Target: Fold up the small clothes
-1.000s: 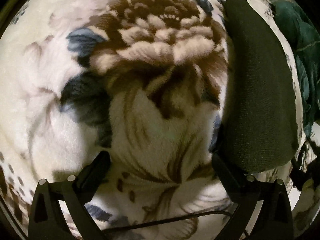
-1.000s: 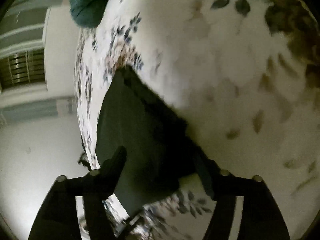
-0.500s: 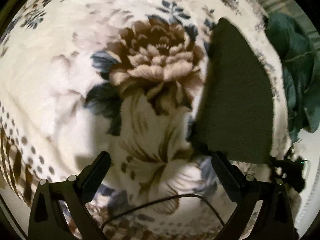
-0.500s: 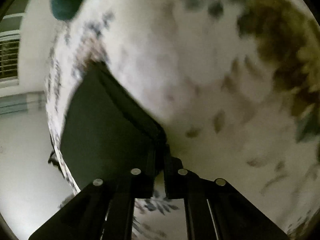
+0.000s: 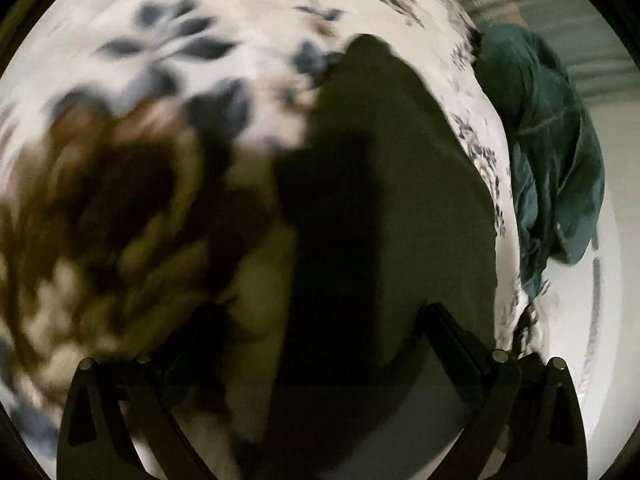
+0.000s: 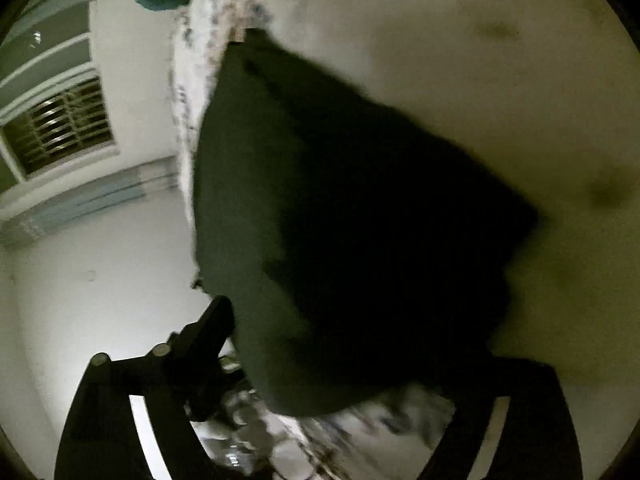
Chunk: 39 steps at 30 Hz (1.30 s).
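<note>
Dark garment (image 5: 392,208) lies flat, seemingly folded, on floral blanket (image 5: 248,12). Left gripper (image 5: 316,332) and right gripper (image 6: 352,332) both spread, empty. Teal garment (image 5: 556,152) awaits

A home bedroom: floral plush blanket (image 5: 240,32), barred window (image 6: 60,128), white walls.

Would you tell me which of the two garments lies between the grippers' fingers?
The dark olive cloth, lying flat on the floral blanket; the teal garment sits crumpled at the blanket's far edge.
</note>
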Tool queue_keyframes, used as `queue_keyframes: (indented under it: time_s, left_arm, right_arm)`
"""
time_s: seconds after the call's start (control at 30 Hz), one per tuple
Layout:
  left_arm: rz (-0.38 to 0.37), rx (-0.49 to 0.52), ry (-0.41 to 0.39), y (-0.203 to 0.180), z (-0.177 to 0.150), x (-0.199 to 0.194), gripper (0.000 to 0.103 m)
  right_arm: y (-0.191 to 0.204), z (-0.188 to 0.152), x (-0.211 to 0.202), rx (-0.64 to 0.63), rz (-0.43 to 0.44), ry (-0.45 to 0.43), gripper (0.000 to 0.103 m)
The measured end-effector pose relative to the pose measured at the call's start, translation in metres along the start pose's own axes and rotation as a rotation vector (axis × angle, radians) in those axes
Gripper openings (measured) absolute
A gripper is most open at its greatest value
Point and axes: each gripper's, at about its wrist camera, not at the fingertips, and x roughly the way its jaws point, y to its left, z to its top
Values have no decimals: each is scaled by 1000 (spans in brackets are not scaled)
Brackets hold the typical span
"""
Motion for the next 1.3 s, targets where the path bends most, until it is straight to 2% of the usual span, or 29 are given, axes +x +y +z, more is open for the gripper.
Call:
queue_keyframes:
  time_s: [0.27, 0.3, 0.33, 0.37, 0.4, 0.43, 0.47, 0.5, 0.6, 0.7, 0.9, 1.1, 1.2, 1.3]
  left_arm:
    - [-32, 46, -24, -16, 19, 13, 102]
    - [-47, 52, -35, -18, 21, 12, 97]
    - [-54, 68, -60, -23, 24, 10, 68]
    - [-42, 75, -65, -25, 26, 9, 57]
    - [-60, 77, -72, -25, 28, 6, 39]
    - [-82, 67, -78, -23, 30, 1, 31]
    - [-102, 51, -79, -23, 32, -5, 29]
    - [-112, 54, -77, -24, 32, -7, 27]
    - [-108, 119, -77, -43, 33, -22, 24]
    - [-135, 128, -80, -57, 43, -35, 24]
    - [-189, 182, -103, -95, 94, -62, 24]
    - [-218, 246, -132, -130, 187, -66, 24]
    - [-200, 298, -126, -146, 244, -50, 24]
    - [-136, 362, -100, -155, 300, -22, 27]
  right_arm:
    - [25, 15, 44, 18, 64, -41, 92]
    - [27, 13, 48, 18, 53, -49, 92]
    - [29, 14, 51, 18, 46, -55, 92]
    - [32, 13, 52, 18, 27, -76, 89]
    - [35, 15, 55, 18, 11, -90, 74]
    - [36, 14, 55, 16, -8, -99, 59]
    - [36, 14, 55, 17, -25, -105, 27]
    - [38, 13, 55, 15, -24, -113, 27]
    - [55, 5, 42, -29, -83, -149, 24]
    - [86, -6, 29, -81, -103, -180, 23]
    - [159, 0, 8, -180, -93, -241, 23]
    - [236, 47, 18, -249, -65, -317, 23]
    - [261, 81, 38, -263, -54, -347, 23]
    - [280, 123, 73, -275, -51, -371, 23]
